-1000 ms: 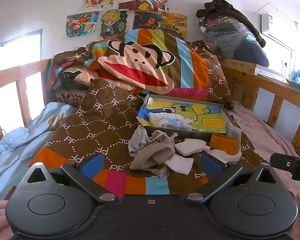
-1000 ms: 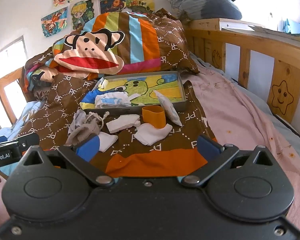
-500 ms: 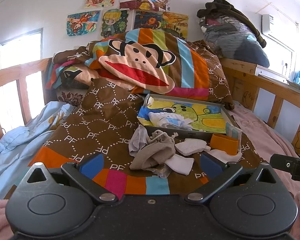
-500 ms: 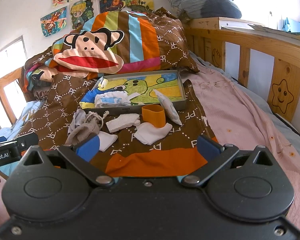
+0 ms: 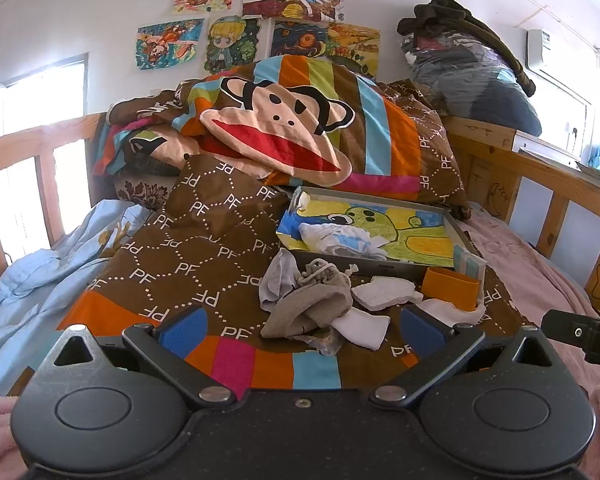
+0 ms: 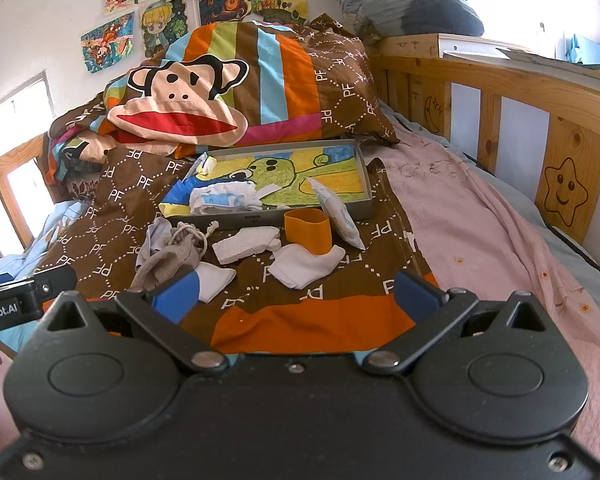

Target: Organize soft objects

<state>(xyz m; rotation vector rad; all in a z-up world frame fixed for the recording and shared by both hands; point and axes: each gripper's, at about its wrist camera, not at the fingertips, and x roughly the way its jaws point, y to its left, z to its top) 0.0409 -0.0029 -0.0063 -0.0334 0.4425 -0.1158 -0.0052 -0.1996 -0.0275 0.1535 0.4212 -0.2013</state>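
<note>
On the brown patterned quilt (image 5: 196,256) lies a pile of soft items: a beige drawstring pouch (image 5: 312,304) (image 6: 168,260), a grey cloth (image 5: 278,280), white folded cloths (image 5: 364,330) (image 6: 304,266), a white foam piece (image 5: 382,292) (image 6: 246,244), an orange band (image 5: 452,286) (image 6: 308,230) and a tissue pack (image 6: 336,214). Behind them sits a grey tray (image 5: 458,228) (image 6: 364,176) lined with a drawing, holding a white-and-blue cloth (image 5: 338,238) (image 6: 222,200). My left gripper (image 5: 302,326) is open, just short of the pouch. My right gripper (image 6: 296,290) is open before the white cloth.
A monkey-print duvet (image 5: 292,136) is heaped behind the tray. Wooden bed rails (image 6: 496,92) run along the right side and a rail (image 5: 32,148) on the left. A pink sheet (image 6: 472,220) covers the right of the bed, a light blue blanket (image 5: 40,280) the left.
Both grippers have crept very slightly forward; the objects stay where they were and both stay open.
</note>
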